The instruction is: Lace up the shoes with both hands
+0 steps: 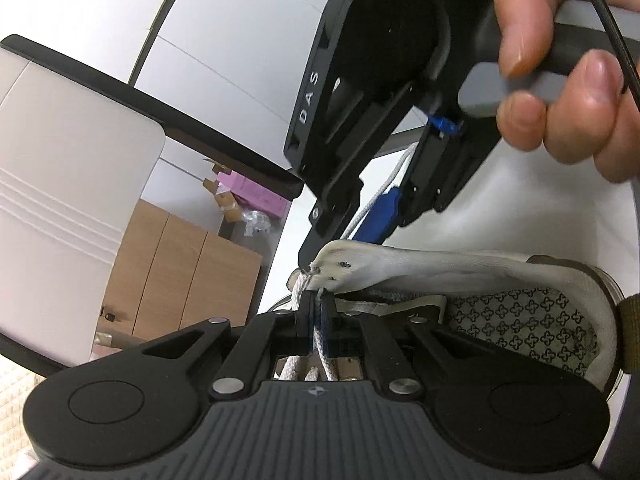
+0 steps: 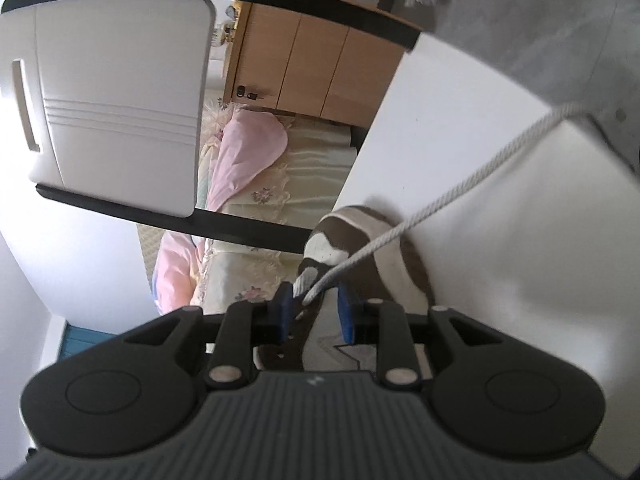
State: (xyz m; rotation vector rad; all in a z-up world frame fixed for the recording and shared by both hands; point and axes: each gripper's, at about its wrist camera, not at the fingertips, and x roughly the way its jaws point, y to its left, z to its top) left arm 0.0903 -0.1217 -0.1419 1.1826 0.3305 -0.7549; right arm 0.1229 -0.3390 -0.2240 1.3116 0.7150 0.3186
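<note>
The shoe (image 1: 460, 280) lies on its side on the white table (image 1: 500, 216), with its flap (image 1: 340, 268) and eyelets turned up toward the grippers. The left gripper (image 1: 316, 312) is clamped tight on the lace (image 1: 320, 344) right at the flap edge, pinning it. The right gripper (image 2: 314, 312) stands part open around the flap; a run of lace (image 2: 440, 204) passes between its pads (image 2: 346, 312), but whether they press anything cannot be told. To do this step well, the left grip should likely hold firm as an anchor while the right takes the lace close to its tip, keeps it taut and aims it squarely at the next eyelet (image 1: 345, 265). Slack or a twist would risk missing the hole.
</note>
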